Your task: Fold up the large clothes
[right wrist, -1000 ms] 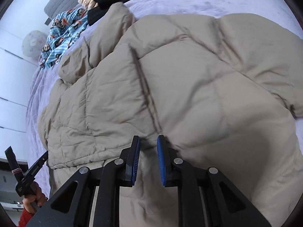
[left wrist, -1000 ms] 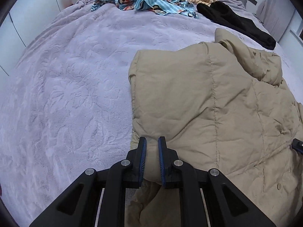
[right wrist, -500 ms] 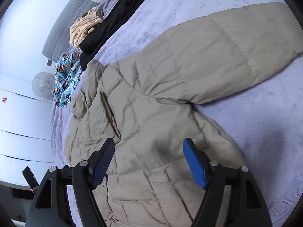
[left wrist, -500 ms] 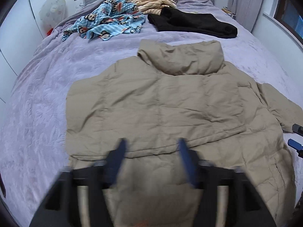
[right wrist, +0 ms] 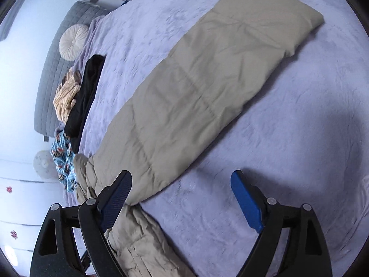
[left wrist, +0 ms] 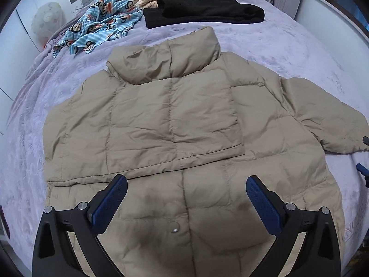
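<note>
A lilac bedspread (left wrist: 288,41) is covered by the tan puffer jacket (left wrist: 175,120), one sleeve folded across it. The outstretched sleeve (right wrist: 207,80) is fully displayed only by the right wrist view. The left gripper (left wrist: 184,198) and right gripper (right wrist: 182,194) are held spread, nothing between them; partial embossed lettering on the bedspread cannot be read.

Both wrist views above jacket (left wrist: 184,120) (close)

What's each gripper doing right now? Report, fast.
Left gripper: open, holding nothing, over the jacket.
Right gripper: open, holding nothing, by the sleeve.

Wide-open left gripper (left wrist: 186,188) above tan puffer jacket (left wrist: 175,115) on lavender bedspread (left wrist: 288,46)
</note>
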Demonstrator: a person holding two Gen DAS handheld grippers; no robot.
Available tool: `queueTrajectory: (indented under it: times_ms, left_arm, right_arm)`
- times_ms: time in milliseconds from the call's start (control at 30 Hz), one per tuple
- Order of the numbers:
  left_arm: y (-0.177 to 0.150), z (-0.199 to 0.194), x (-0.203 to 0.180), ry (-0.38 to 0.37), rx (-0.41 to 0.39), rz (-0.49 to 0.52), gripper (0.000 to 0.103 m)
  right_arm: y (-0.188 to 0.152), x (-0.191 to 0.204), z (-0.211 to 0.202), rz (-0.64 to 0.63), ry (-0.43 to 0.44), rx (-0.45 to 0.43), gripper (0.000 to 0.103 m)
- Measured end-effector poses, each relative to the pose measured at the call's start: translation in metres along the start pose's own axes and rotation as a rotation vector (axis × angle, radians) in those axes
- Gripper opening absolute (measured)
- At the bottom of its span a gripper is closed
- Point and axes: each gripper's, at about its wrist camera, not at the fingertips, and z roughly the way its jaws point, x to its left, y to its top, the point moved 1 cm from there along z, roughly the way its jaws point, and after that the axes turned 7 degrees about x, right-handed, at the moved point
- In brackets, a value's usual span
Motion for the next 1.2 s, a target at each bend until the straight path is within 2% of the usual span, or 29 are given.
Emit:
queueTrajectory:
  times_ms: [167,300,567,600,633,667,700,733,767,867,967,1133,1200]
  left_arm:
    - [0.001,-0.009,-0.026,-0.016,-0.004,0.023,0.103]
    - [0.006,-0.012,-0.038,-0.009,-0.005,0.029,0.103]
    - [0.029,-0.021,-0.033,-0.022,-0.025,-0.024,0.103]
    - [0.032,-0.023,-0.030,-0.023,-0.034,-0.030,0.103]
    - [0.034,-0.024,-0.026,-0.020,-0.046,-0.036,0.103]
    - [0.035,-0.025,-0.021,-0.015,-0.055,-0.043,0.103]
    - [0.036,-0.025,-0.015,-0.010,-0.060,-0.050,0.103]
    - [0.036,-0.024,-0.009,-0.004,-0.062,-0.061,0.103]
    - [0.035,-0.023,-0.001,0.004,-0.062,-0.073,0.103]
    - [0.030,-0.021,0.029,0.027,-0.062,-0.116,0.103]
    - [0.025,-0.019,0.065,0.041,-0.051,-0.157,0.103]
    - [0.020,-0.022,0.124,0.074,-0.069,-0.225,0.103]
    - [0.019,-0.024,0.146,0.078,-0.081,-0.249,0.103]
  right_arm:
    - [0.036,-0.022,0.005,0.056,0.015,-0.002,0.090]
    - [0.059,-0.035,0.010,0.104,0.068,-0.007,0.090]
    - [0.101,-0.049,0.017,0.297,0.354,-0.037,0.088]
    - [0.104,-0.048,0.018,0.309,0.381,-0.040,0.084]
    - [0.106,-0.045,0.019,0.314,0.395,-0.040,0.067]
    - [0.109,-0.042,0.021,0.311,0.402,-0.032,0.042]
    - [0.111,-0.035,0.023,0.297,0.407,-0.019,0.030]
    - [0.111,-0.026,0.025,0.275,0.408,-0.011,0.015]
    - [0.111,-0.016,0.025,0.245,0.405,-0.010,0.010]
    - [0.106,0.027,0.022,0.119,0.393,-0.021,0.010]
    - [0.091,0.090,0.021,-0.066,0.386,-0.004,0.010]
    - [0.028,0.219,0.038,-0.436,0.342,0.050,0.010]
    - [-0.014,0.271,0.056,-0.588,0.322,0.087,0.010]
